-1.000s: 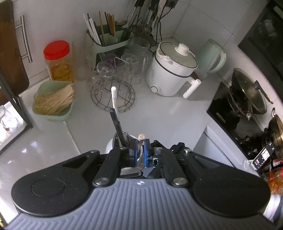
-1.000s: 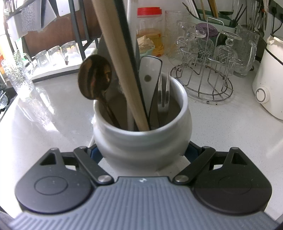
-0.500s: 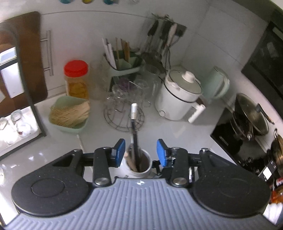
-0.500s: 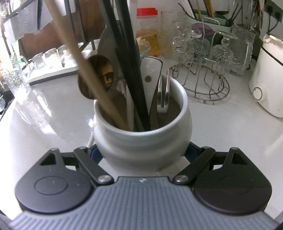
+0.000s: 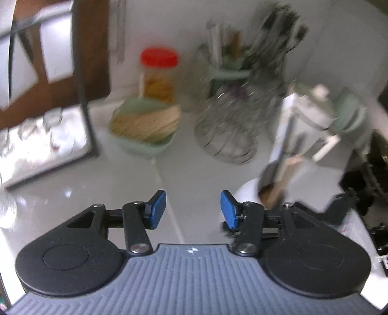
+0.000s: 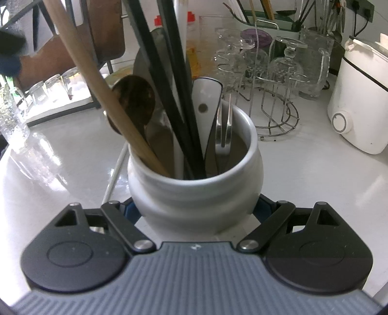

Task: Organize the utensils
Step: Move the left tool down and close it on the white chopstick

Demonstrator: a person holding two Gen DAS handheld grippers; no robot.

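A white ceramic crock (image 6: 194, 191) stands on the white counter, and my right gripper (image 6: 194, 210) is shut on its belly, blue pads pressed to both sides. Inside it stand a wooden handle (image 6: 97, 87), a dark wooden spoon (image 6: 135, 99), black handles (image 6: 174, 92), a white-handled knife (image 6: 206, 104) and metal tongs (image 6: 224, 130). In the blurred left wrist view the crock (image 5: 249, 191) sits to the right. My left gripper (image 5: 192, 209) hangs over bare counter, its jaws opening with nothing between them.
A green tray of sticks (image 5: 145, 123), a red-lidded jar (image 5: 158, 72), a wire rack of glasses (image 6: 264, 80), a green utensil caddy (image 6: 266, 21) and a white cooker (image 6: 361, 97) line the back. A shelf with glasses (image 6: 53, 84) stands at left.
My left gripper let go of the wooden handle, opened, and swung left and down away from the crock. The wooden handle tipped to the left inside the crock. My right gripper kept its hold.
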